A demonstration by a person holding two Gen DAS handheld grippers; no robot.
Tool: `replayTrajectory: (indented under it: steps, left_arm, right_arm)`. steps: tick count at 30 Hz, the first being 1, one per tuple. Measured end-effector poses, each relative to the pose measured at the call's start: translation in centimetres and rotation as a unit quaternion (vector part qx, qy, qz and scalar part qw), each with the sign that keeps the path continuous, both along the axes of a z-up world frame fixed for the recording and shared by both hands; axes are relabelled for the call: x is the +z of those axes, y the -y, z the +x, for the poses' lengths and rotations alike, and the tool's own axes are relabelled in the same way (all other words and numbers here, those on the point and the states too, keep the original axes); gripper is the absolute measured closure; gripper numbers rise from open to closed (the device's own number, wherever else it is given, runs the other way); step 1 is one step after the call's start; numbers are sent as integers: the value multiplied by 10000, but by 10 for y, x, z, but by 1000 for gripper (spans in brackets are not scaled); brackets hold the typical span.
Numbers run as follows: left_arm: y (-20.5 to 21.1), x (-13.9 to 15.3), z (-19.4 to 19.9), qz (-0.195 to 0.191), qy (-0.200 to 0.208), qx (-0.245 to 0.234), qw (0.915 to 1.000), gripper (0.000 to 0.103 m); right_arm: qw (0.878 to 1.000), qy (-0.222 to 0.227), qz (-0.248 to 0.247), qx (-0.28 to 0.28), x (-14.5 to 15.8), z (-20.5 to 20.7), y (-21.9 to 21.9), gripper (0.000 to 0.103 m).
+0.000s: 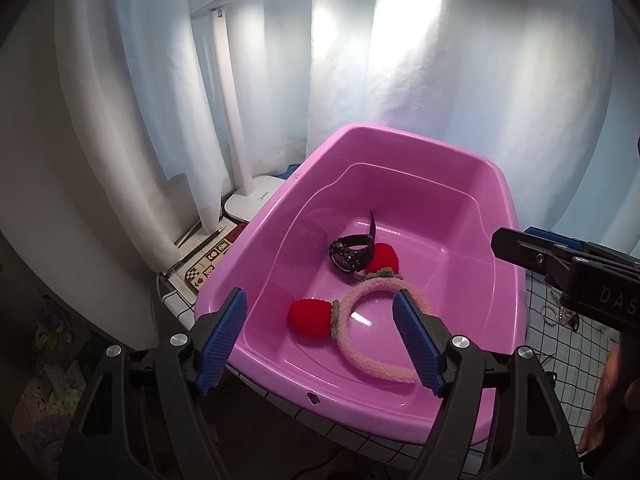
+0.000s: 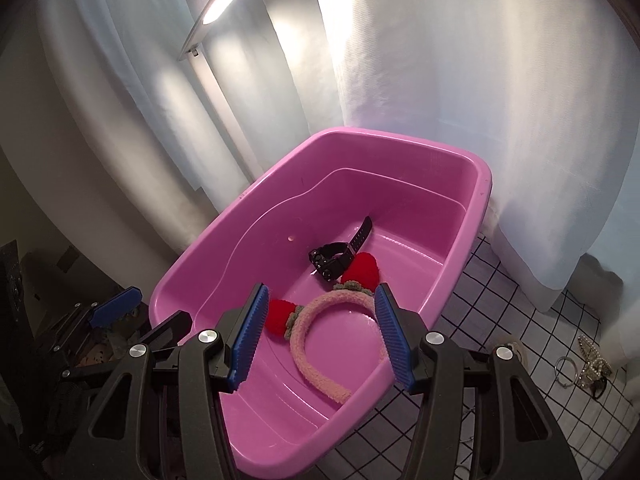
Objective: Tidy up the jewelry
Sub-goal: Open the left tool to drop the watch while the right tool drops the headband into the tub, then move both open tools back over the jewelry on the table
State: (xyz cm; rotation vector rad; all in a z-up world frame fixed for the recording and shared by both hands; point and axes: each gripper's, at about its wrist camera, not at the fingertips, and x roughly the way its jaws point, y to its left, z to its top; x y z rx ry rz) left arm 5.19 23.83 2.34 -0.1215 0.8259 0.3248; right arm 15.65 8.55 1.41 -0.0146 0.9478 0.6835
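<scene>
A fluffy pink headband with two red knitted strawberries lies on the floor of the glossy pink plastic tub, touching a black wristwatch at its far end. Both grippers hover above the tub's near rim — the left gripper and the right gripper have their blue ribbed fingers released, grasping nothing. Silver bangles and chains rest on the white grid-patterned table.

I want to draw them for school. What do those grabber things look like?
Each hand-held gripper, left and right, has a black plastic frame shaped like two angled arms with cut-out holes and round silver bolts. The two fingers wear blue ribbed pads. White letters "DAS" mark the side of the right one.
</scene>
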Motion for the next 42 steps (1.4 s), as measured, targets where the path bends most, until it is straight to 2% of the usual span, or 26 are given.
replayTrajectory:
  steps: [10, 19, 25, 30, 35, 42]
  left_arm:
    - [48, 7, -36, -46, 92, 97, 9999, 24]
    - [115, -1, -62, -257, 209, -146, 9993, 19]
    - [161, -9, -78, -392, 288, -266, 9985, 14]
    - [198, -25, -87, -435, 205, -321, 9983, 12]
    - [231, -48, -98, -447, 28, -289, 9986, 11]
    - [253, -87, -108, -493, -336, -112, 9982, 9]
  right_arm:
    - [9997, 229, 37, -59, 15, -64, 70, 46]
    - [9979, 332, -6, -563, 11, -115, 182, 38]
    - [9947, 184, -92, -1011, -11, -140, 261, 34]
    - [9920, -35, -188, -1245, -35, -151, 310, 34]
    - [9926, -107, -167, -1201, -52, -156, 336, 34]
    - [9944, -126, -241, -1024, -77, -154, 349, 34]
